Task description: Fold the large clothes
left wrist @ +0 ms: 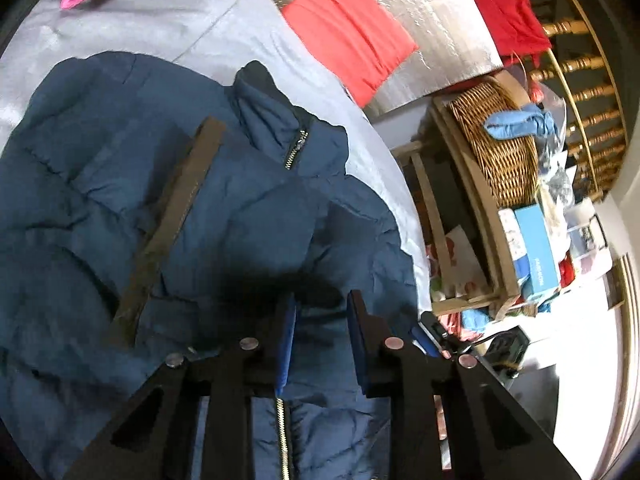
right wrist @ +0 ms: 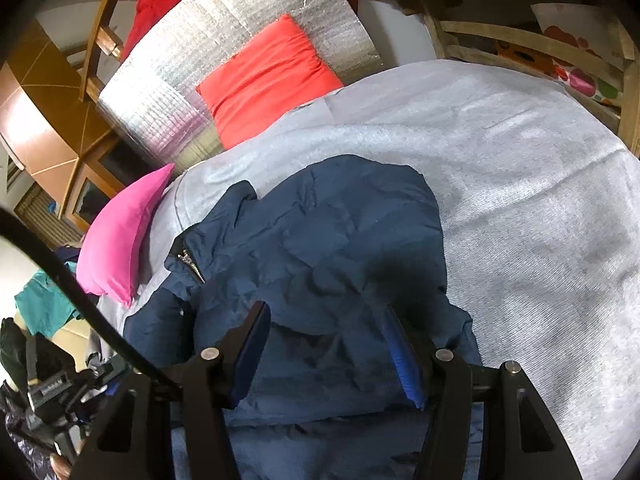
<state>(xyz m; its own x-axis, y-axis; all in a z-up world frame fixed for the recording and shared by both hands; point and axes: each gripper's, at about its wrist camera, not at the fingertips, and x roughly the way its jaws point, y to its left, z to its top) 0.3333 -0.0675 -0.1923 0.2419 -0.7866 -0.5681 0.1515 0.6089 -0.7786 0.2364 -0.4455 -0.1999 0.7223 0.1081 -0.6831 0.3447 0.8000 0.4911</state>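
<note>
Grey sheeting (right wrist: 520, 168) covers the bed on which we work; behind it a silver quilted panel (right wrist: 224, 52) carries an orange-red cushion (right wrist: 264, 80), and a pink pillow (right wrist: 116, 236) lies at the sheet's edge. We see the navy puffer jacket (left wrist: 248, 216) spread on the sheet, collar up, its zip (left wrist: 294, 150) closed at the neck. Our left gripper (left wrist: 322, 340) hangs low over the jacket front near the zip line, jaws apart with nothing between the blue pads (left wrist: 286, 344); whether they touch the cloth we cannot tell. Our right gripper (right wrist: 326, 350) hangs over a folded part of the jacket (right wrist: 320, 248), jaws likewise spread wide and holding nothing. A dark brown strip (left wrist: 168, 232) lies slantwise across the jacket, beside the left gripper. Beyond the bed, a wooden shelf (left wrist: 472, 184) holds a wicker basket (left wrist: 500, 140) and boxes.
</note>
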